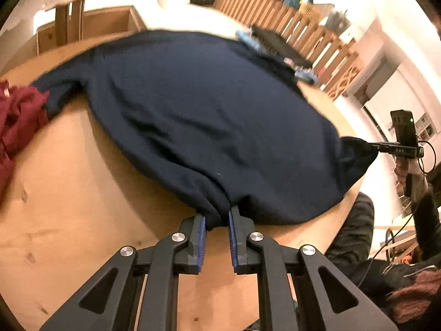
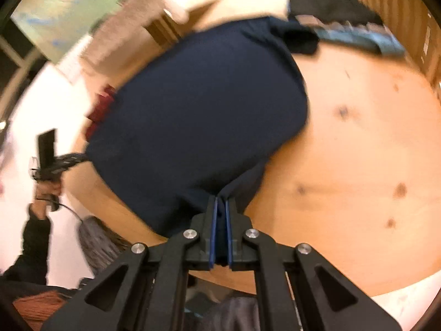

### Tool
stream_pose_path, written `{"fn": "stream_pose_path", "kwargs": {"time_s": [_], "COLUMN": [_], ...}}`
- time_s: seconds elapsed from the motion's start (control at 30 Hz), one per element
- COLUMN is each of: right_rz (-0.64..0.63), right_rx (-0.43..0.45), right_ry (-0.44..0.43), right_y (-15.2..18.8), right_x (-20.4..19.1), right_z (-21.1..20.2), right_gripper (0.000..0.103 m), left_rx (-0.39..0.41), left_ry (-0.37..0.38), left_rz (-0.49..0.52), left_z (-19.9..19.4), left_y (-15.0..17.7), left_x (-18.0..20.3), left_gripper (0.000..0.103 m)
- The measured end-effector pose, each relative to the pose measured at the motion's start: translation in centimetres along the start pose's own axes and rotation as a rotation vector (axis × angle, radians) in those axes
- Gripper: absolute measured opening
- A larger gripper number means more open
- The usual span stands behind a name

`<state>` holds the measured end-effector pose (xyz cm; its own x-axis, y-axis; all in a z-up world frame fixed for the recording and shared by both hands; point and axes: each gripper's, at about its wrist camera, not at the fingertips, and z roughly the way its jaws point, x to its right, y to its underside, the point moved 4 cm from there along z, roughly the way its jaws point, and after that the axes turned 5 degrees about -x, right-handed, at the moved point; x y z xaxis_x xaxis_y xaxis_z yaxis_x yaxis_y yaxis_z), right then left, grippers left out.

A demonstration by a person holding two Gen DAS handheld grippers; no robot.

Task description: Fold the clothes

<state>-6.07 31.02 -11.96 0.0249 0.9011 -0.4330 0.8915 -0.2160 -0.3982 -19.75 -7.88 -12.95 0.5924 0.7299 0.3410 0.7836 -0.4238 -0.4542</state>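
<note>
A navy sweatshirt (image 1: 209, 115) lies spread over the round wooden table (image 1: 69, 207). My left gripper (image 1: 217, 215) is shut on a bunch of its near hem, the blue pads squeezing the cloth. In the right wrist view the same navy sweatshirt (image 2: 204, 115) fills the middle, and my right gripper (image 2: 221, 201) is shut on another part of its hem, the pads nearly meeting. Each gripper shows in the other's view, the right gripper (image 1: 369, 146) at the garment's right corner and the left gripper (image 2: 80, 157) at its left corner. The hem is lifted off the table at both grips.
A dark red garment (image 1: 19, 121) lies heaped at the table's left. A black cloth and blue patterned items (image 2: 358, 33) sit at the far side. A wooden crate (image 1: 91, 27) and a slatted wooden fence (image 1: 297, 27) stand beyond. The person's dark sleeve (image 1: 424, 220) is at right.
</note>
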Motion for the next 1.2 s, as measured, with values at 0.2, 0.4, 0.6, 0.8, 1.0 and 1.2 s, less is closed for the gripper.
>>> {"fn": "stream_pose_path", "kwargs": {"time_s": [0.2, 0.4, 0.6, 0.8, 1.0, 1.2], "right_rz": [-0.050, -0.023, 0.028, 0.110, 0.183, 0.171], "right_rx": [0.206, 0.369, 0.339, 0.230, 0.129, 0.070], "right_ry": [-0.084, -0.101, -0.006, 0.111, 0.192, 0.200], "right_y": [-5.7, -12.6, -17.4, -20.8, -23.5, -24.1], "right_x": [-2.6, -3.5, -0.5, 5.7, 11.0, 12.2], "right_z": [-8.0, -13.4, -8.8, -0.7, 7.1, 11.4], "right_gripper": [0.005, 0.005, 0.005, 0.005, 0.005, 0.005], "left_rx": [0.085, 0.168, 0.142, 0.034, -0.034, -0.106], "left_ry": [-0.039, -0.092, -0.169, -0.213, -0.314, -0.335], "left_rz": [0.039, 0.037, -0.009, -0.114, -0.166, 0.002], "left_z": [-4.4, -9.5, -7.3, 0.9, 3.9, 3.4], "left_y": [-4.6, -10.4, -15.9, -19.6, -19.9, -16.3], "left_x": [0.8, -1.2, -5.4, -12.0, -16.6, -13.7], "left_gripper": [0.011, 0.011, 0.011, 0.012, 0.021, 0.048]}}
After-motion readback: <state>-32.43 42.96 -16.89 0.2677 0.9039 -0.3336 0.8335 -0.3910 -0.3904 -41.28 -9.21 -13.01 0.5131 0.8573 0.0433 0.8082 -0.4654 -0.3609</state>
